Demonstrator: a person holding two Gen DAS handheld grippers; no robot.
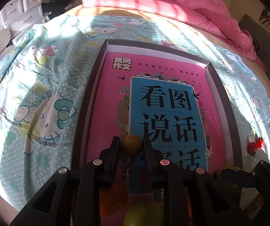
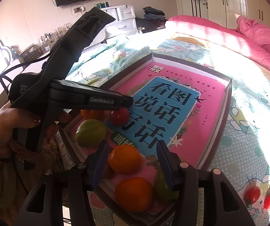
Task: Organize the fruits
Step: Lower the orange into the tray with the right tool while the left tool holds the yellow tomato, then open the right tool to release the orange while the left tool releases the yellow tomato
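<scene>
Now the left gripper fingers pinch a brownish fruit above the tray; right gripper fingers spread wide.

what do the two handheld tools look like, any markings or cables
Both are black plastic with triangular cut-outs and round silver rivets. The left tool carries white "GenRobot.AI" lettering on its arm, partly readable "Data Acqu..." text on its body, and a black cable trailing behind. The right tool has blue pads on its fingers.
</scene>
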